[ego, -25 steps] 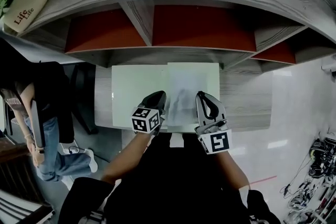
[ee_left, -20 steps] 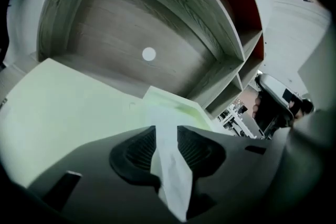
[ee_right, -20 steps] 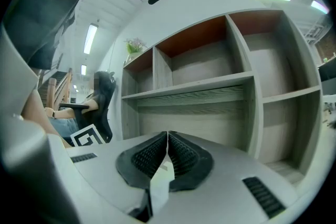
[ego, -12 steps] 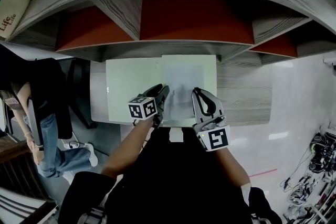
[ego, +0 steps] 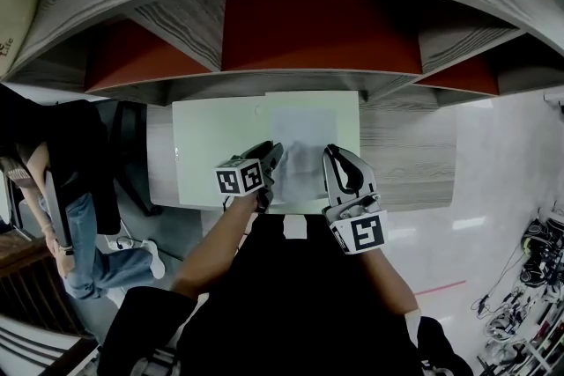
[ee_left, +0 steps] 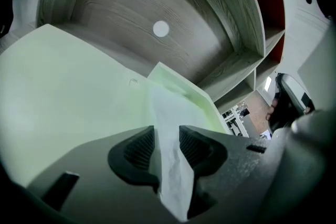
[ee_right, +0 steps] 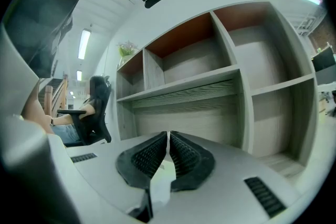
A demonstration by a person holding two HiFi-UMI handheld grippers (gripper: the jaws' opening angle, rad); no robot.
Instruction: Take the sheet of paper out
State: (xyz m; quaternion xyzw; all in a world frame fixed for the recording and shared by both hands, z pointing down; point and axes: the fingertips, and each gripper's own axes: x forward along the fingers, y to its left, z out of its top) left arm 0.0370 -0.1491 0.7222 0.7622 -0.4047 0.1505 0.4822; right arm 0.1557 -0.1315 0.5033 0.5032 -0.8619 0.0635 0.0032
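A white sheet of paper (ego: 304,145) lies over the right half of a pale green folder (ego: 216,158) on the desk. My left gripper (ego: 273,156) is at the sheet's near left edge and tilts down. In the left gripper view its jaws (ee_left: 167,147) are opening, with the sheet (ee_left: 169,118) running loosely between the pads above the folder (ee_left: 68,92). My right gripper (ego: 339,163) is at the sheet's near right edge, pointing level. In the right gripper view its jaws (ee_right: 168,152) are shut on the thin paper edge (ee_right: 161,183).
A grey wooden shelf unit with red back panels (ego: 317,31) rises right behind the folder. Bare wood desk (ego: 405,163) extends to the right. A person sits on an office chair (ego: 62,189) at the left. Cables (ego: 538,260) lie on the floor at the far right.
The left gripper has rolled and sunk a little at the sheet's left edge. The right gripper has kept its place on the sheet.
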